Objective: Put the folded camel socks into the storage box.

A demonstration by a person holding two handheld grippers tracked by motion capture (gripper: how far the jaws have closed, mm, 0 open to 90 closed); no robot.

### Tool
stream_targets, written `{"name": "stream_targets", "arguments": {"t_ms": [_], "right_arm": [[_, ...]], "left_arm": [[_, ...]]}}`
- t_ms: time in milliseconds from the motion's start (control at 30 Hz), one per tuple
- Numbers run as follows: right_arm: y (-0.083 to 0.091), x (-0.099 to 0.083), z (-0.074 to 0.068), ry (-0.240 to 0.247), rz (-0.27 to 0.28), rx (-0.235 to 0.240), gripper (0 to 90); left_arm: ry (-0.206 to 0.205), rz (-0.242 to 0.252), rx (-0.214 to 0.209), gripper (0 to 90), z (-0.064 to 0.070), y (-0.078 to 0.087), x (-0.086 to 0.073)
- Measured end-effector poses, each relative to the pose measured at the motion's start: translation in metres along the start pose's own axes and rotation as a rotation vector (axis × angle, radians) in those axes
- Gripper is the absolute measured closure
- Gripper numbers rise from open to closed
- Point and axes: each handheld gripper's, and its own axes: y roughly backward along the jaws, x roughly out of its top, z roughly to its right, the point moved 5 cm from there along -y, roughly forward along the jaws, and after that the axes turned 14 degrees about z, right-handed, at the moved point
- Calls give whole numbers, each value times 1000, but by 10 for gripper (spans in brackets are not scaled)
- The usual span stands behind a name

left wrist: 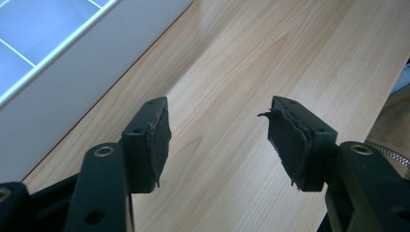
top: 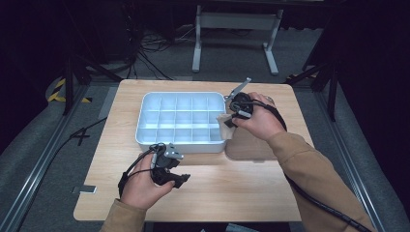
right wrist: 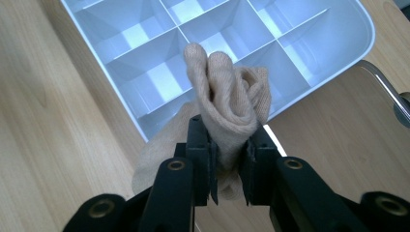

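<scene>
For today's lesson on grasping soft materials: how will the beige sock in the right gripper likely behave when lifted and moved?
The beige sock probably stays floppy: it bunches into folds above the right gripper, and its tail droops below. It seems light, pinched at one spot. Its knit looks unlikely to slip.

Bare worktop [top: 232,188] lies open in front of the divided tray [top: 145,126] and to its left. The tray's walls and dividers block low passes; its right side is crowded by the beige sock [right wrist: 227,104].
</scene>
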Motion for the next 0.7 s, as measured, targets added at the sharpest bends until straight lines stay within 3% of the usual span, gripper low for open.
{"name": "stream_targets", "arguments": {"t_ms": [267,700], "right_arm": [[-22,6,-2,11,-43,-5,769],[-52,0,-8,42,-143,-15,768]], "left_arm": [[3,-1,-8,412,-3,1,0],[5,-6,-20,410,-2,1,2]]}}
